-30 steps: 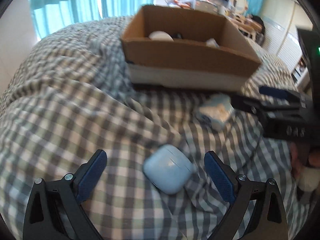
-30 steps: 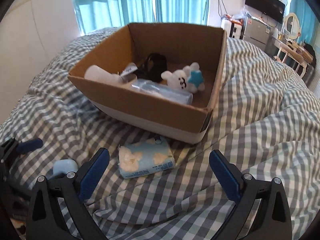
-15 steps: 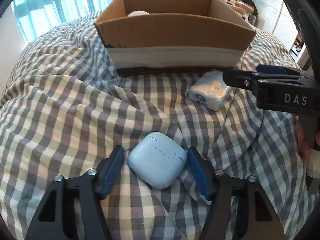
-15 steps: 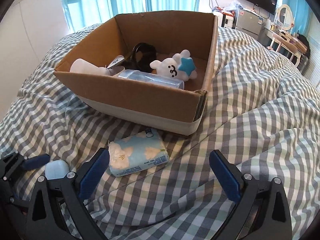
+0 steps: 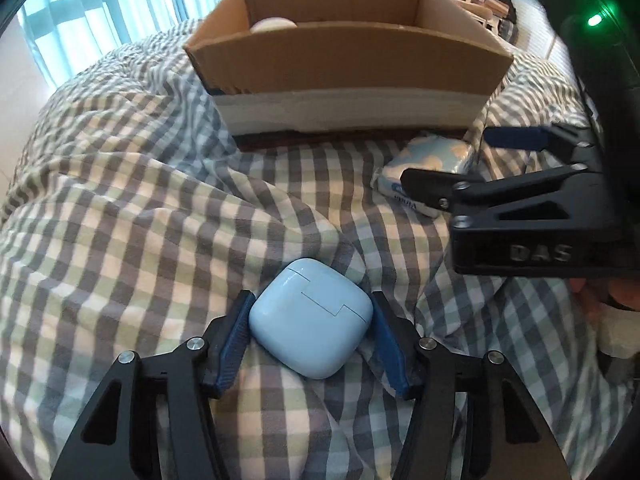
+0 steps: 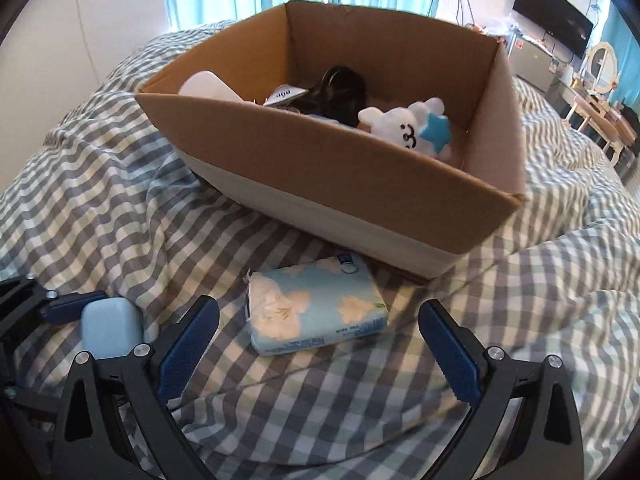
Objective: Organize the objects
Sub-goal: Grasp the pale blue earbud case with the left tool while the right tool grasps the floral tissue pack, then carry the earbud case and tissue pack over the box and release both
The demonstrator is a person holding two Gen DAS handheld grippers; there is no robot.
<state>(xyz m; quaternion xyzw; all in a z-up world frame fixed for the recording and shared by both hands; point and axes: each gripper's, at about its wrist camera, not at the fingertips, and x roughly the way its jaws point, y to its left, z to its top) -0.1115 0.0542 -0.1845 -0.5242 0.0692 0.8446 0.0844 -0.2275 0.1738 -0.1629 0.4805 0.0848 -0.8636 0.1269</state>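
Observation:
A pale blue earbud case (image 5: 310, 320) lies on the checked bedcover, between the blue pads of my left gripper (image 5: 312, 306). The jaws are closing and both pads touch the case's sides. The right wrist view catches the case (image 6: 110, 328) at lower left. A blue-and-white tissue pack (image 6: 316, 312) lies just in front of the cardboard box (image 6: 360, 168). My right gripper (image 6: 320, 320) stands open, one finger on each side of the pack and apart from it. In the left wrist view the right gripper (image 5: 460, 160) reaches in over the tissue pack (image 5: 432, 152).
The open box (image 5: 348, 60) holds a white plush toy (image 6: 416, 128), a black item (image 6: 340, 92) and a white bottle (image 6: 204, 88). The rumpled bedcover (image 5: 140, 220) spreads all around. A hand (image 5: 608, 300) holds the right gripper. Curtains, a TV and furniture stand behind.
The left jaws have closed from wide open onto the earbud case. The right gripper has sunk closer to the tissue pack, still open.

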